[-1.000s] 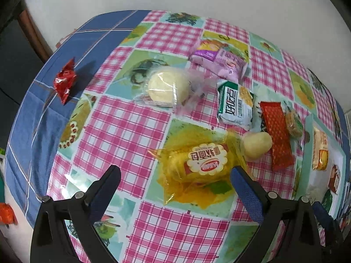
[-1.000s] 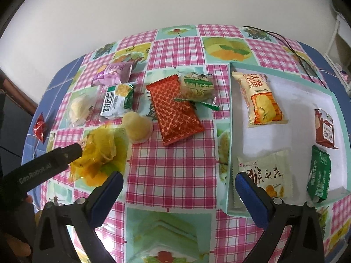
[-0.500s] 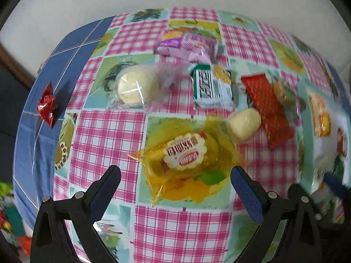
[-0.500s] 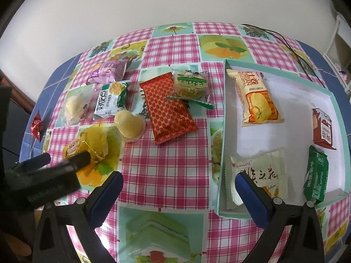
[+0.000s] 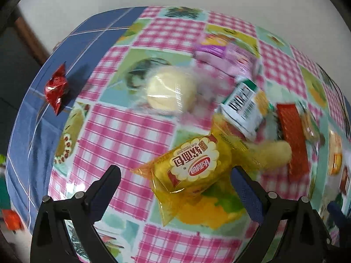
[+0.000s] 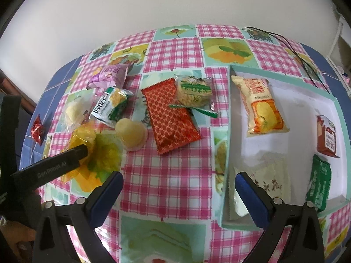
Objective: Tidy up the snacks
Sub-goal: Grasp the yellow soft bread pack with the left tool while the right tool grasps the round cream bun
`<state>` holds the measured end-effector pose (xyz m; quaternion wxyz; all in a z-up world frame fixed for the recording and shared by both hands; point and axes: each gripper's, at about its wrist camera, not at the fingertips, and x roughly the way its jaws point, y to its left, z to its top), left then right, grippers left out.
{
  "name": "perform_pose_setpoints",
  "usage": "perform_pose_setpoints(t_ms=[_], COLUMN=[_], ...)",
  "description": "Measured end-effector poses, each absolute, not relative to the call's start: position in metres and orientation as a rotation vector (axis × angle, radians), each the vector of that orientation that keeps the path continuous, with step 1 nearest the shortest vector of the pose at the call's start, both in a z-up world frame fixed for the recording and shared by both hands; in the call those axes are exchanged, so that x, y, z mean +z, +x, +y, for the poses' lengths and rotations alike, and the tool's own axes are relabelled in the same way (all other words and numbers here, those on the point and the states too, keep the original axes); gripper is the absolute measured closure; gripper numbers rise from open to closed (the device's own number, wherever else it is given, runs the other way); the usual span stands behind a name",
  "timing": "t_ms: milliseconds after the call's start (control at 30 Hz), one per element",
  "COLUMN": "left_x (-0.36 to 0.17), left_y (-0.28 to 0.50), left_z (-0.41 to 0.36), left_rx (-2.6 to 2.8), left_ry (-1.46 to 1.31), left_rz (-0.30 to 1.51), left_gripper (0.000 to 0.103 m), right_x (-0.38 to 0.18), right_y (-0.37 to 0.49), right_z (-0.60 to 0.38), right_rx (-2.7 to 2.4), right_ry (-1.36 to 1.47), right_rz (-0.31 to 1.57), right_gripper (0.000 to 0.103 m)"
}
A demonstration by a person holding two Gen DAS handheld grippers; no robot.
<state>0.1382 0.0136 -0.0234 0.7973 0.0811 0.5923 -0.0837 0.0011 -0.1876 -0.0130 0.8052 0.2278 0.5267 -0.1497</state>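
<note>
A yellow bread packet [image 5: 193, 166] lies on the checked tablecloth between the fingers of my left gripper [image 5: 175, 173], which is open around its near end. The right wrist view shows a left finger [image 6: 57, 164] lying over that yellow packet [image 6: 87, 140]. My right gripper [image 6: 178, 177] is open and holds nothing, hovering above the cloth beside the white tray [image 6: 228, 131]. The tray holds several packets, among them an orange chips bag [image 6: 261, 107] and a green pack [image 6: 318, 184].
Loose on the cloth are a purple pack [image 6: 109, 75], a green-white pack [image 6: 110, 104], a wrapped bun [image 6: 73, 111], a pale jelly [image 6: 130, 132], a red wafer pack [image 6: 171, 116] and a round cookie pack [image 6: 194, 91]. A red candy [image 5: 56, 86] sits near the left table edge.
My left gripper has moved forward, so the yellow packet now sits between its fingers; that view is blurred by motion. The right gripper has drifted only slightly.
</note>
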Motion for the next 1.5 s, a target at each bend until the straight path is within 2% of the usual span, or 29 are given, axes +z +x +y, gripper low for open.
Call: perform_pose_setpoints(t_ms=[167,633,800,1000,1167,1500], left_x=[-0.027,-0.035,-0.035,-0.038,-0.041,-0.051], left_y=[0.156,0.174,0.175,0.179,0.18,0.177], left_z=[0.027,0.029,0.027,0.031,0.031,0.023], left_rx=[-0.168,-0.205,-0.209,-0.225,-0.253,-0.265], left_ry=[0.115,0.087,0.081,0.033,-0.001,0.015], left_rz=[1.268,1.281,1.282,1.304,1.321,1.366], left_gripper=[0.003,0.003,0.006,0.008,0.018,0.019], right_x=[-0.011,-0.024,-0.029,-0.035,-0.038,-0.036], right_y=[0.019,0.068,0.08,0.089,0.095,0.088], right_z=[-0.185,-0.164,-0.16,-0.162,-0.159,-0.151], right_rx=[-0.29,-0.188,-0.171,-0.166,-0.163,-0.139], right_ry=[0.494,0.441,0.425,0.423,0.401,0.368], right_rz=[1.101,1.101,1.098,1.09,1.086,1.12], right_gripper=[0.001,0.04,0.059,0.068,0.069,0.069])
